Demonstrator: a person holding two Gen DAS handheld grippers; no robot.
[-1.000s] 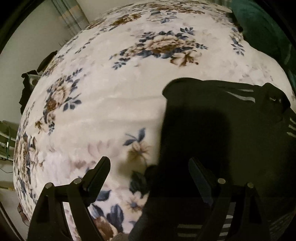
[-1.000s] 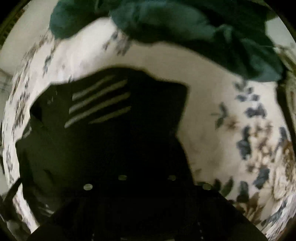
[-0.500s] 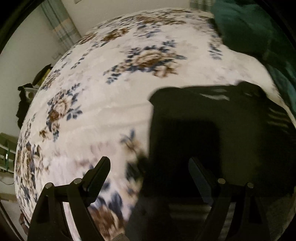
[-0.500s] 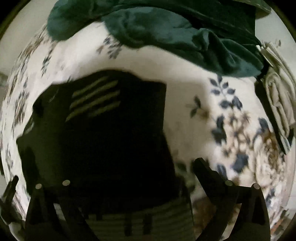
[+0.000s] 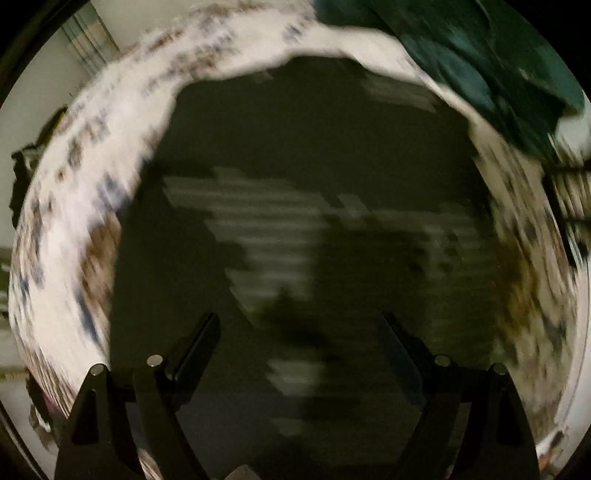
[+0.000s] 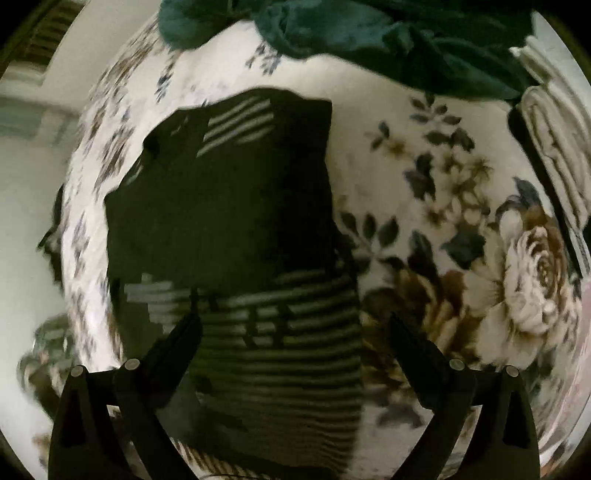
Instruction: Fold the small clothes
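A small black garment with pale stripes [image 6: 229, 221] lies folded on the floral blanket [image 6: 461, 206]; its striped part is nearest me. In the left wrist view the garment [image 5: 314, 221] fills the middle, badly blurred by motion. My left gripper [image 5: 299, 325] is open and empty, directly over the garment. My right gripper [image 6: 295, 325] is open and empty, above the garment's striped near edge, with its right finger over the blanket.
A dark green blanket [image 6: 369, 33] is heaped at the far side of the bed and shows in the left wrist view [image 5: 480, 66] at upper right. Folded pale cloth [image 6: 554, 147] lies at the right edge. A wall and curtain [image 5: 88, 40] stand beyond the bed.
My left gripper swung right, from beside the garment's left edge to over its middle. My right gripper opened its jaws and pulled back, showing more of the striped near part.
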